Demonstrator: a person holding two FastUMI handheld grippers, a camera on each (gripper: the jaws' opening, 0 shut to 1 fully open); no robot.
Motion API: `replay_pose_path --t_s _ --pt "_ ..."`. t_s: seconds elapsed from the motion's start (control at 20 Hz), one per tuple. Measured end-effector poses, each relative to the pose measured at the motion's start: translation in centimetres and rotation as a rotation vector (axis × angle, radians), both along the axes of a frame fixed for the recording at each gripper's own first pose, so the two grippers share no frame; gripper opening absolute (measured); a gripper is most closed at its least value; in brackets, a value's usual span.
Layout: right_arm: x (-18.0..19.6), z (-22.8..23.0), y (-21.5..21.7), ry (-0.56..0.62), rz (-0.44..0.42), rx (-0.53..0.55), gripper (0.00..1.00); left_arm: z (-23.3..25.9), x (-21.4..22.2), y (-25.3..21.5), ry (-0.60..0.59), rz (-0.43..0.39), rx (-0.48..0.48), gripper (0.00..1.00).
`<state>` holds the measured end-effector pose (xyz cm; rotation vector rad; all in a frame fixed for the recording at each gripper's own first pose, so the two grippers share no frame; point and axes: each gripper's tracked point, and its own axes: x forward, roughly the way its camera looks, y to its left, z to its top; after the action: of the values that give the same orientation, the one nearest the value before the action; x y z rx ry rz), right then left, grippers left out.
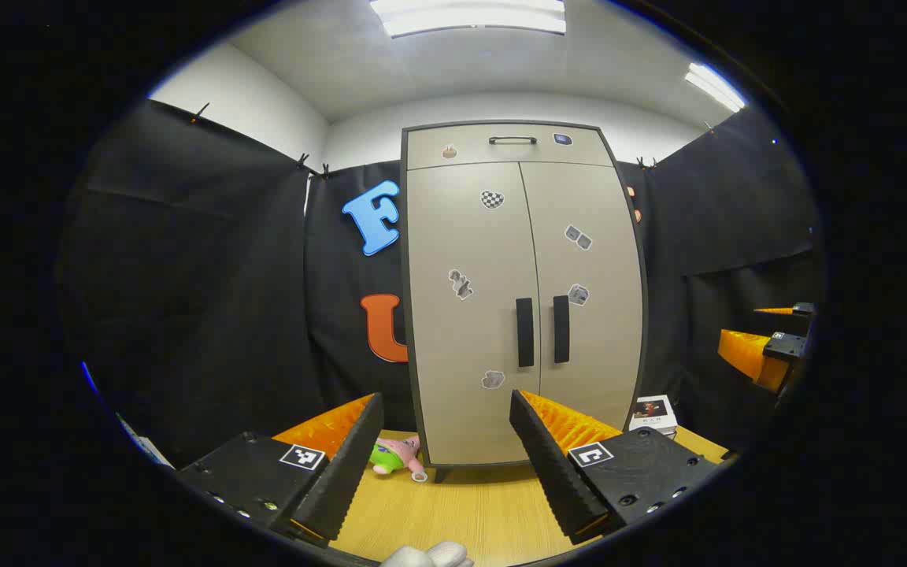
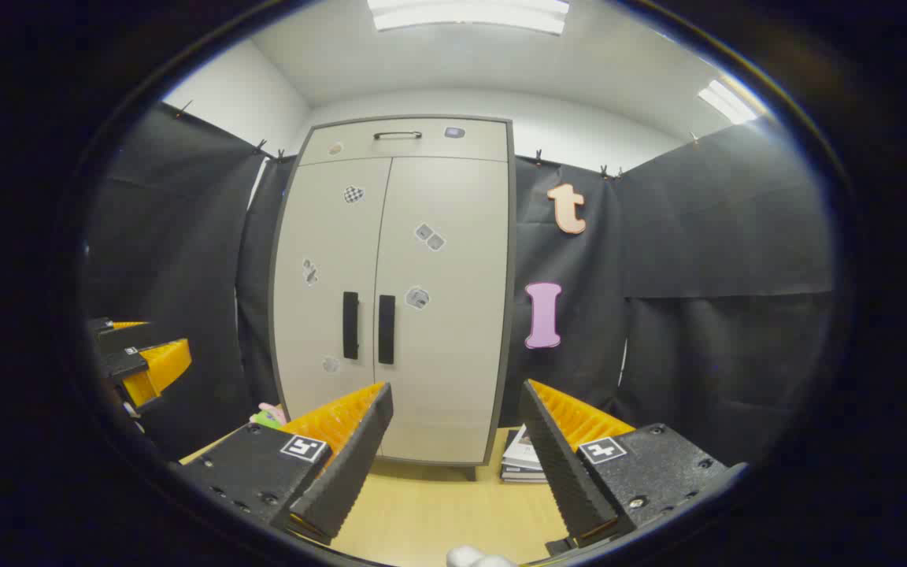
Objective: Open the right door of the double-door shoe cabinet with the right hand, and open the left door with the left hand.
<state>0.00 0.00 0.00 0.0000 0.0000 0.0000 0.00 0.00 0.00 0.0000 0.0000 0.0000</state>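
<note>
Each gripper, the left gripper (image 1: 446, 457) and the right gripper (image 2: 453, 453), had two long ridged fingers on black blocks with round screws and small square black-and-white marker stickers.

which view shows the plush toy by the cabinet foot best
The left gripper view. There the plush toy lies on the wooden table in front of the cabinet's lower left corner, seen between that gripper's fingers. In the right gripper view just a small bit of it peeks out behind that gripper's near finger.

shoe cabinet (image 1: 523, 299) doors closed, left gripper (image 1: 446, 472) spread
</note>
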Motion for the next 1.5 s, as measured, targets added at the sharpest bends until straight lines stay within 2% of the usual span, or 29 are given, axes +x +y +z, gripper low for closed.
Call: replay_pose_path --t_s 1.15,1.5 --pt "0.7 -0.6 1.0 0.009 0.002 0.002 1.0 -0.2 -0.1 0.8 0.001 0.019 0.001 0.96" --pt "5.2 0.0 3.0 0.009 0.01 -0.015 1.0 -0.4 -0.6 1.6 0.016 0.037 0.002 0.96"
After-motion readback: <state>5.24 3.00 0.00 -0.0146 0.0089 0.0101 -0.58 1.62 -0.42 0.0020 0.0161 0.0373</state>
